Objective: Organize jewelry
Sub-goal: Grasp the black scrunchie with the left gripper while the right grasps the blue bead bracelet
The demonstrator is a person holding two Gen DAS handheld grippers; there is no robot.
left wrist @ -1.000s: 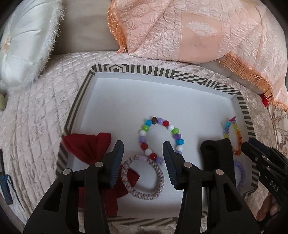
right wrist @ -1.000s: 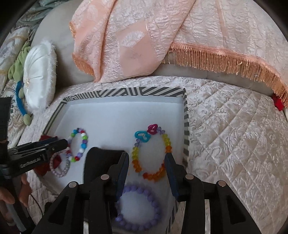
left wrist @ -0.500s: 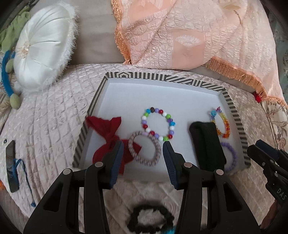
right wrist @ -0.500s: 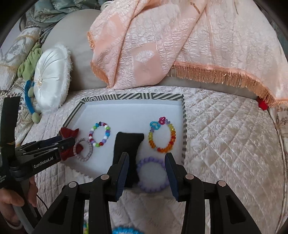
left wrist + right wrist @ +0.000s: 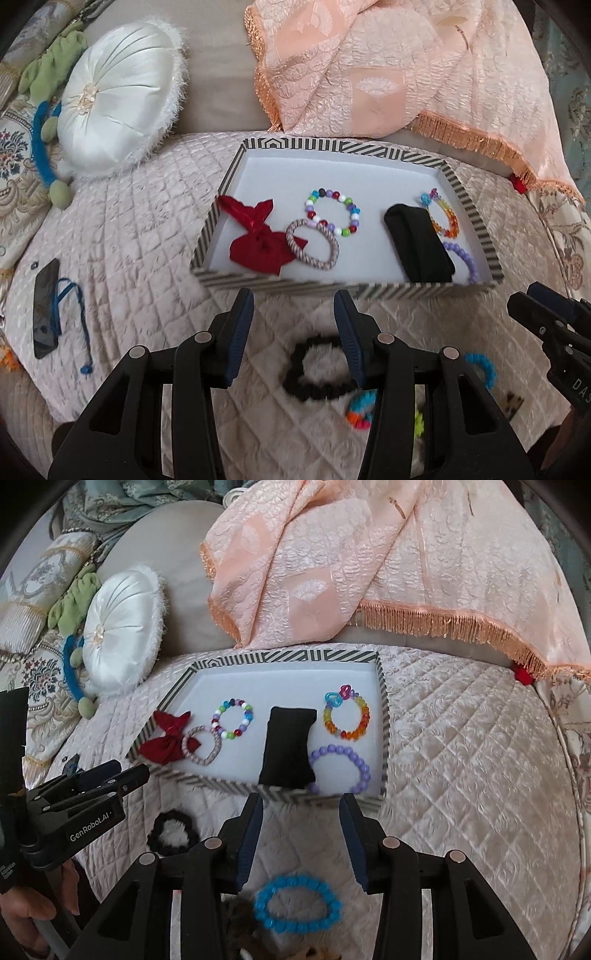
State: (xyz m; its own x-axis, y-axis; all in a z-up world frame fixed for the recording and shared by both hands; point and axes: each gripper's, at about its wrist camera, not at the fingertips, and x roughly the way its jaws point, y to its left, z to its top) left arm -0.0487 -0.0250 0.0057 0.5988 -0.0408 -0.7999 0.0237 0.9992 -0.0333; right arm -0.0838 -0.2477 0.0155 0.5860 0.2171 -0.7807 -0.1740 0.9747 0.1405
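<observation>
Both grippers are empty. The left gripper (image 5: 293, 321) is wide open over the fuzzy black hair tie (image 5: 319, 367) on the quilted bed. The right gripper (image 5: 301, 827) is opening above the bright blue bead bracelet (image 5: 297, 904). Both sit near the striped tray's (image 5: 280, 657) front edge.

Striped tray (image 5: 382, 716) of bracelets (more loose outside (image 5: 297, 904))

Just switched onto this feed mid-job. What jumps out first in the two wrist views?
The striped tray on the quilted bed draws the eye: it holds a red bow, three beaded bracelets, a braided hair tie and a black cushion. Closer to the cameras, outside the tray, lie a black scrunchie and a blue bead bracelet, the latter just below the empty right gripper.
</observation>
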